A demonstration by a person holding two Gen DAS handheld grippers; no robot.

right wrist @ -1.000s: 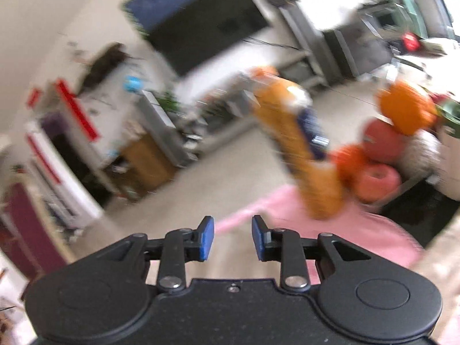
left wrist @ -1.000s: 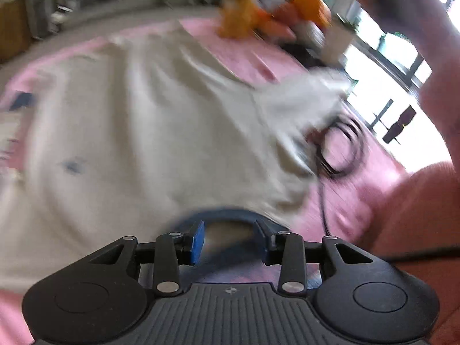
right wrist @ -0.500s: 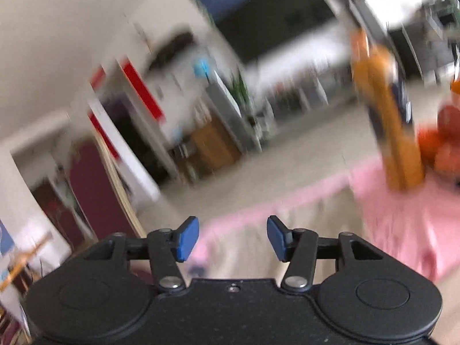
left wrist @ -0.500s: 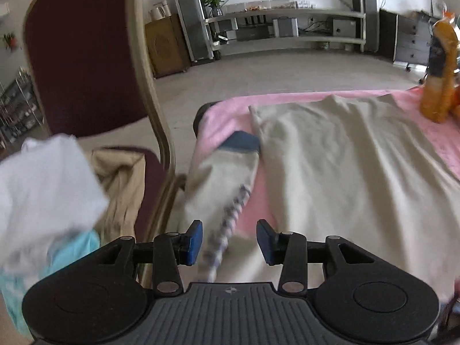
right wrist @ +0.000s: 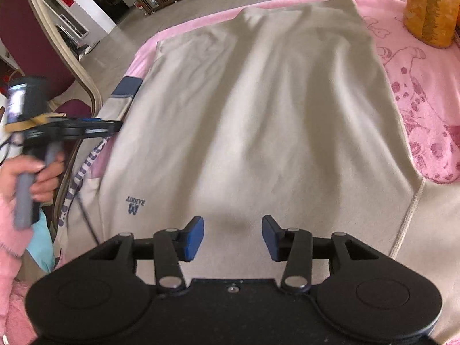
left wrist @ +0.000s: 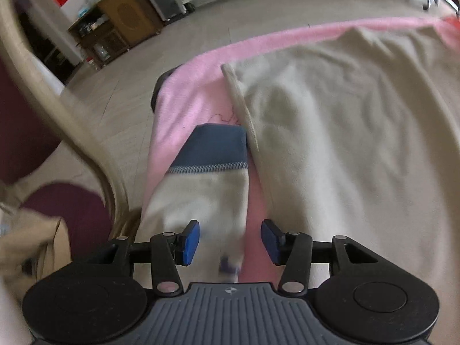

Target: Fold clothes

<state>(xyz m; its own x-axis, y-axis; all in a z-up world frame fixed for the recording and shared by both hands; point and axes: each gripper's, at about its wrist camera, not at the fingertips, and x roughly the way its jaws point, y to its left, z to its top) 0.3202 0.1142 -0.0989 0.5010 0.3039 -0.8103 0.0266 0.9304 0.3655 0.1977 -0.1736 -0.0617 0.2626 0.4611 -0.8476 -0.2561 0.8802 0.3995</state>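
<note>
A big cream cotton shirt lay flat on the pink blanket, reaching almost to the far edge. Its sleeve with a dark blue cuff hung over the left side, near a dark red chair. The left gripper was open wide over the sleeve, holding nothing. The right gripper was open wide over the shirt's middle, holding nothing. An orange plush toy stood at the far right corner.
</note>
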